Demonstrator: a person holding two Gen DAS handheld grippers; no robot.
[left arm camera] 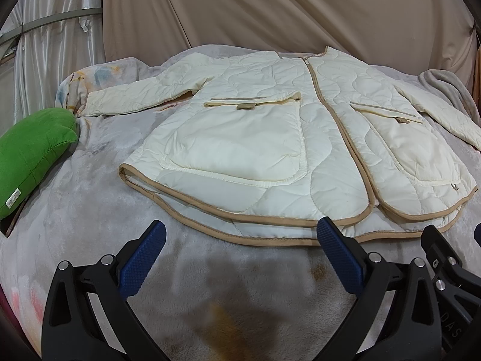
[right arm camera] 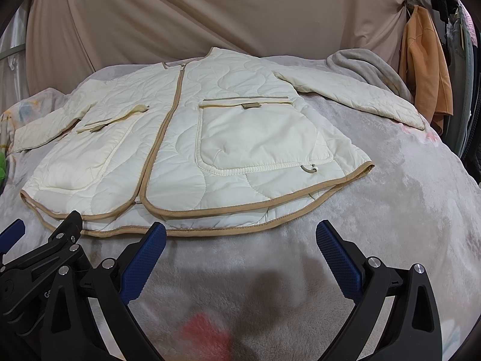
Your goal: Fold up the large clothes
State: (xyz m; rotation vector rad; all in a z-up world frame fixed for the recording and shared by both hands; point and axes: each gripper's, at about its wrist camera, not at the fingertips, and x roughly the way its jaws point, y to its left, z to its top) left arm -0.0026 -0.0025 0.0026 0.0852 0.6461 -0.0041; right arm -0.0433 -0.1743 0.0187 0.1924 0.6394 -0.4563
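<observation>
Both claws are wide apart and empty: left gripper [left arm camera: 240,234] and right gripper [right arm camera: 240,234] hover side by side over the near edge of the bed [right arm camera: 405,210], just short of the jacket [left arm camera: 270,138] hem. Blue ribbed fingers [left arm camera: 336,249] on black frames; in the left view one tip overlaps the hem line, contact unclear.

Jacket lies flat, front up, zipped, collar toward the far edge, sleeves spread toward both side edges. Nothing folded yet, likely the very start.

Step in hand, my guess: grab a sleeve or side and fold it inward. Pinch through the tan binding [right arm camera: 240,228], not the slick shell alone; take both layers, since the back hem sticks out below the front. Lift low, drag little.

Shell is cream, quilted in wavy lines, puffy and slippery-looking. Big patch pockets [right arm camera: 261,138] with flaps, rounded hem. Bed cover is grey plush, grippy, with faint stains. Green pillow [left arm camera: 33,153] sits at the left edge, orange garment [right arm camera: 427,60] hangs past the right edge.
</observation>
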